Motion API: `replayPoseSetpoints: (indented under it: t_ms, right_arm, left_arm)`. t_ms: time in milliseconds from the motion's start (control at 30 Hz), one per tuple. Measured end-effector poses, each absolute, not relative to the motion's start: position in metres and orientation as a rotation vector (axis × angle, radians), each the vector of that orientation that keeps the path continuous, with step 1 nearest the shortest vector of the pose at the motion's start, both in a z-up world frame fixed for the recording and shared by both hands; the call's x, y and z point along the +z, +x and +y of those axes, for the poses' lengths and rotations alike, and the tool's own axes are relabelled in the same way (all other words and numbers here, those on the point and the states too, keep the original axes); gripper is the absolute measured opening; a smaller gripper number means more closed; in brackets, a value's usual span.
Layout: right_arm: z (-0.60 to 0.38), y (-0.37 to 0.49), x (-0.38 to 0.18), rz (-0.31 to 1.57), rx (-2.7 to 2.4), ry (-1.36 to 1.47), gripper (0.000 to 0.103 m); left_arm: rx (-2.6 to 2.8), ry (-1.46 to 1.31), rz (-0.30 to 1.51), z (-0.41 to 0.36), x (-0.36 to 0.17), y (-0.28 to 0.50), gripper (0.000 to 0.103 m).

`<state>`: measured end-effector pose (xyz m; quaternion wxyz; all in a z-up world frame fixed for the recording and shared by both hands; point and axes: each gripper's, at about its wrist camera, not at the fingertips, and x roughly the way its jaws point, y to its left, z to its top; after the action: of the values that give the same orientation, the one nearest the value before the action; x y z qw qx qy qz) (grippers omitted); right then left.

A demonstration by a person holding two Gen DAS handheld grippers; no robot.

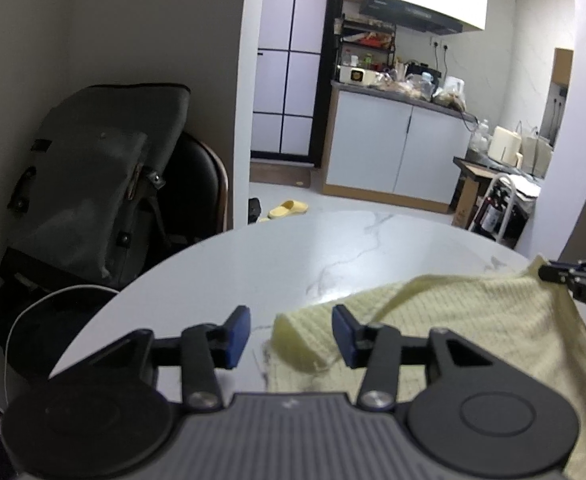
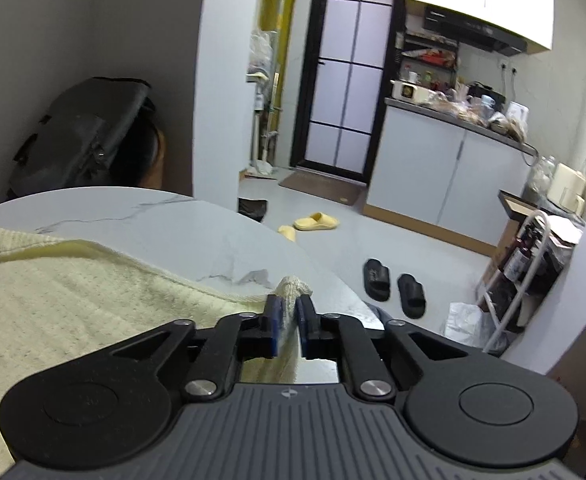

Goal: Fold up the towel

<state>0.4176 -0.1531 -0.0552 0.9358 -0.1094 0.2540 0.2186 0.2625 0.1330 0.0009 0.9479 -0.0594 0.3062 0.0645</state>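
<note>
The pale yellow towel point(image 2: 73, 292) lies on the table point(image 1: 293, 256) toward its right edge. One corner is pinched by the right gripper point(image 2: 288, 320); the left gripper point(image 1: 291, 334) is spread around another, seemingly not yet clamped. Closing there would be needed next.

My right gripper point(image 2: 289, 322), black with blue pads, pinches a corner of the pale yellow waffle-weave towel point(image 2: 73, 300); the corner pokes up between the closed-in pads. The rest of the towel spreads to my left across the round white marble-patterned desk point(image 2: 197, 224). Beyond the desk edge, on the grey floor, I see a pair of black slippers point(image 2: 395, 286) and a yellow slipper point(image 2: 316, 222).
</note>
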Motion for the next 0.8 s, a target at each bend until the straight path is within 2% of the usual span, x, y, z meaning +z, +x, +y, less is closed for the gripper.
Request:
replayPoseSetpoints:
  t_ms: [100, 800]
  right_arm:
    - [-0.156, 0.416, -0.052, 0.504, 0.427, -0.226, 0.044]
    - [-0.143, 0.363, -0.032, 0.547, 0.513, -0.325, 0.046]
  left_arm:
    - [0.095, -0.104, 0.639, 0.127, -0.001, 0.261, 0.049]
    - [-0.066, -0.101, 0.668, 0.105, -0.005, 0.235, 0.049]
